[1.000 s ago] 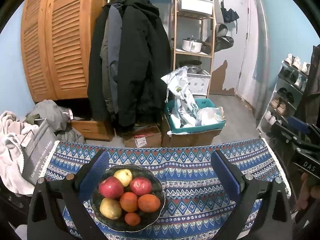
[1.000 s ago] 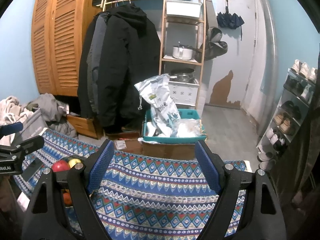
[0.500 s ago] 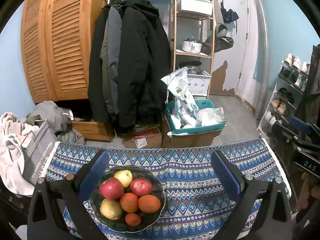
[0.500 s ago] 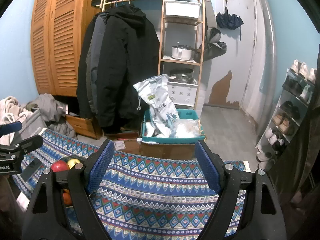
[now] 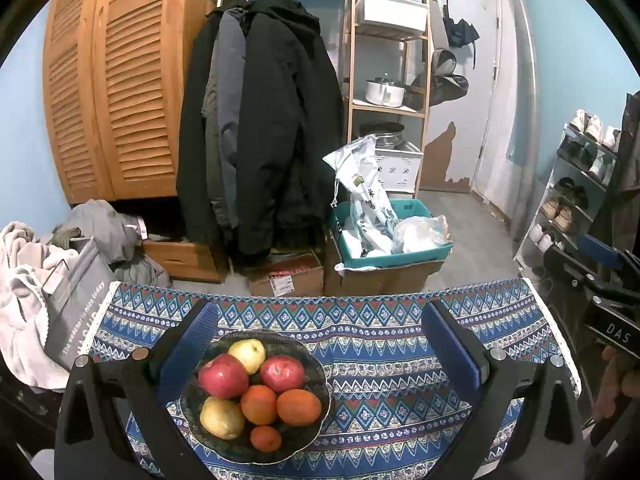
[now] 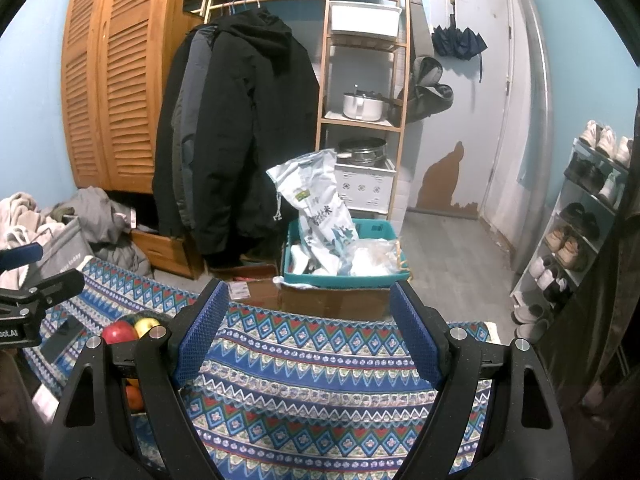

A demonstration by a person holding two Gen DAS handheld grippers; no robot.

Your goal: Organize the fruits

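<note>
Seven fruits [image 5: 256, 396] sat piled in dark bowl [image 5: 316, 376] on patterned bench [image 5: 380, 360]: two red apples, two yellow pears, three oranges. Left tool [image 5: 316, 344] hung above bench, jaws spread wide, nothing held, bowl partly between them. Right tool [image 6: 310, 332] also released, empty, over bare cloth to the right of bowl. Scene fit fruit gathered already or fruit awaiting sorting out; can't tell. For any pick: come straight down over one top fruit, close gently, avoid nudging neighbours or bowl rim
</note>
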